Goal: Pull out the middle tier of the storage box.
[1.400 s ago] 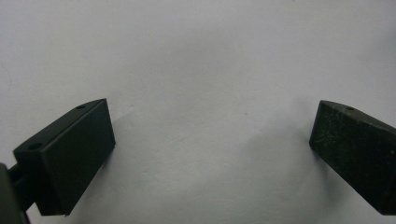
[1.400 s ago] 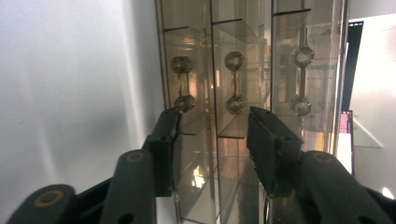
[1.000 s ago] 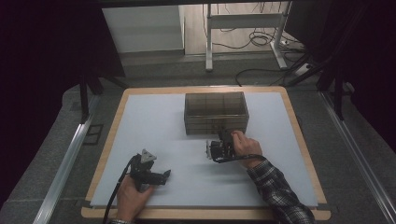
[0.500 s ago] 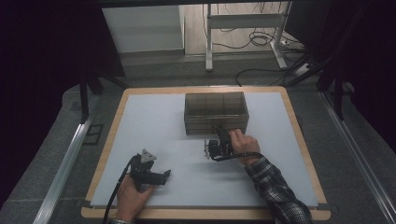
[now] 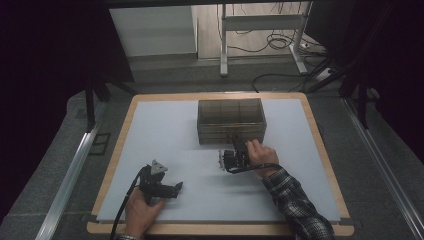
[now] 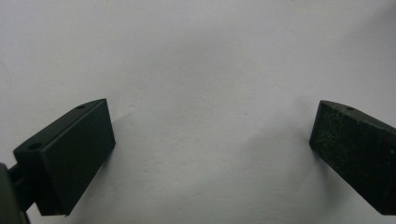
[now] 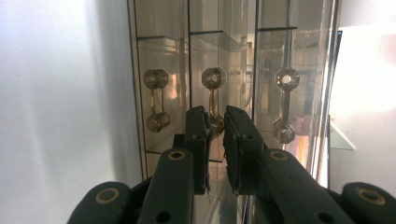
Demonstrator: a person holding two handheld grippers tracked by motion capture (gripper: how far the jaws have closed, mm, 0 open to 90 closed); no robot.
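Looking down from the high view, we see a smoky clear-plastic drawer cabinet [image 5: 231,121] standing near the far middle of the white worktop [image 5: 165,130], its top divided into compartments and its front stacked in drawers. The right gripper [image 5: 236,148] reaches up to that front, held by a hand [image 5: 260,154] in a plaid sleeve. The left gripper [image 5: 176,188] lies near the worktop's near edge, well apart from the cabinet.

In the right gripper view we find what the high view cannot resolve: three translucent drawer fronts side by side, each with an amber dumbbell-shaped handle with octagonal ends. The middle handle [image 7: 213,97] runs down between the jaws, which have just been closing and now pinch its lower end, with only a narrow slit left between the pads. The left handle [image 7: 157,100] and right handle [image 7: 285,104] stand free.

In the left gripper view we see its jaws spread wide over bare white worktop, with nothing between them.
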